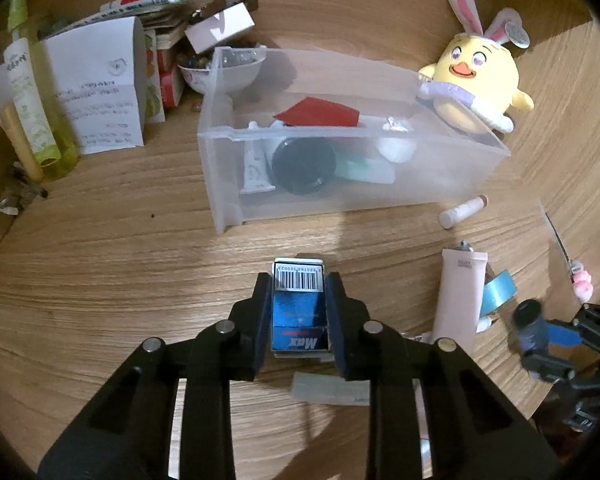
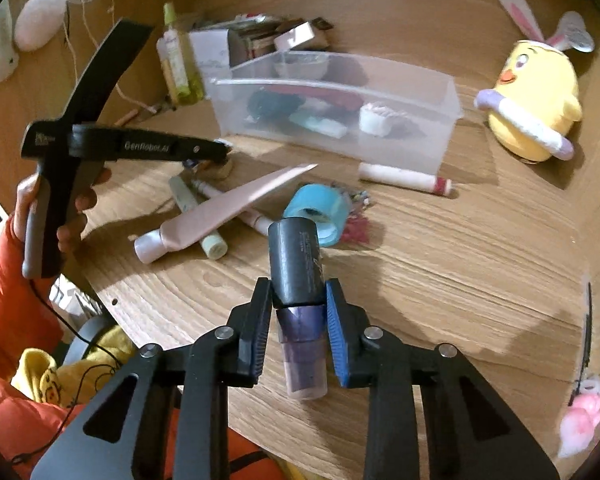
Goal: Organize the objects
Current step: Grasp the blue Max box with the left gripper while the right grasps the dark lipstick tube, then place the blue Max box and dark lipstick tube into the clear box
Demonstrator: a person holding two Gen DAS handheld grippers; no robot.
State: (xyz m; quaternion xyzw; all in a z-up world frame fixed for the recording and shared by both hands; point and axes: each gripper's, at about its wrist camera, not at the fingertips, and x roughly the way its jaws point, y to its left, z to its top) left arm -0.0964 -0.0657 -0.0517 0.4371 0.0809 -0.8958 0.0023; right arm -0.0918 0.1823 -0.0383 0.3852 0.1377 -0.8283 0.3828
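Observation:
My left gripper point(image 1: 299, 286) is shut on a blue box with a barcode point(image 1: 299, 307), held above the wooden table in front of the clear plastic bin point(image 1: 440, 176). The bin holds a black jar point(image 1: 303, 166), a white tube, a red pouch and other small items. My right gripper point(image 2: 299, 294) is shut on a dark cylindrical bottle with a purple base point(image 2: 298, 280), held above the table; it shows blurred in the left wrist view point(image 1: 530, 330). The bin also shows in the right wrist view point(image 2: 404, 152). The left gripper point(image 2: 216, 150) shows at the left of that view.
Loose on the table: a pink tube point(image 2: 220, 212), a blue tape roll point(image 2: 318, 210), a white and red stick point(image 2: 404, 178), pens and small clips. A yellow chick plush point(image 2: 534, 112) sits right of the bin. Bottles, boxes and a bowl point(image 1: 220, 70) crowd the back left.

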